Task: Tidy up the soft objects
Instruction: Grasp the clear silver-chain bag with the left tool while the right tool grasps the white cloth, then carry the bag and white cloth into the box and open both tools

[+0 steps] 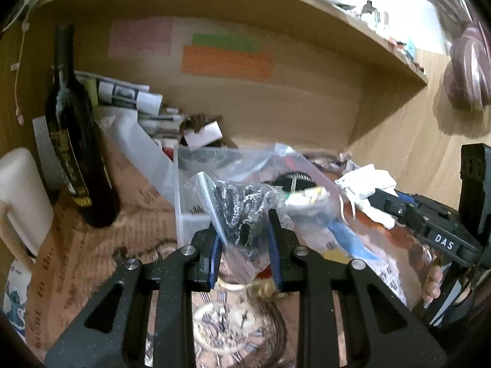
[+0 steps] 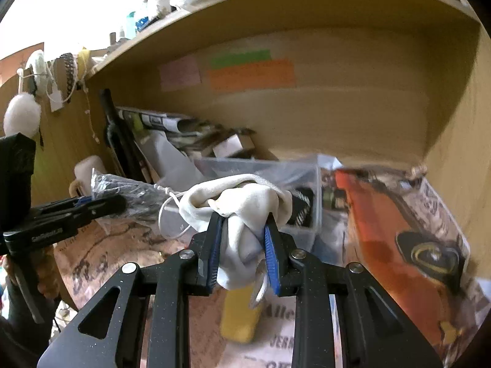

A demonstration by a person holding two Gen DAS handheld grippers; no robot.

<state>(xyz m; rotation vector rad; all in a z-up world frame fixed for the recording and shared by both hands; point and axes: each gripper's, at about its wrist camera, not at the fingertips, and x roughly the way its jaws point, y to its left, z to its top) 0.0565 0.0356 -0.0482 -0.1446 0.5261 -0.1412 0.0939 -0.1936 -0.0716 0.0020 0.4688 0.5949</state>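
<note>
My left gripper (image 1: pixel 244 236) is shut on a clear zip bag (image 1: pixel 242 211) that holds black-and-white cord, lifted above the desk in front of a clear plastic bin (image 1: pixel 187 217). In the right wrist view this bag (image 2: pixel 122 193) hangs from the left gripper (image 2: pixel 104 204) at the left. My right gripper (image 2: pixel 242 233) is shut on a cream drawstring cloth pouch (image 2: pixel 242 205), held above the desk before the same bin (image 2: pixel 260 165). In the left wrist view the pouch (image 1: pixel 368 187) shows at the tip of the right gripper (image 1: pixel 383 199).
A dark wine bottle (image 1: pixel 70 141) stands at the left beside a white jug (image 1: pixel 21 196). Rolled papers (image 1: pixel 129 95) lie at the back under the shelf (image 1: pixel 245 6). An orange packet (image 2: pixel 392 224) lies right. A yellow object (image 2: pixel 241 319) lies below the pouch.
</note>
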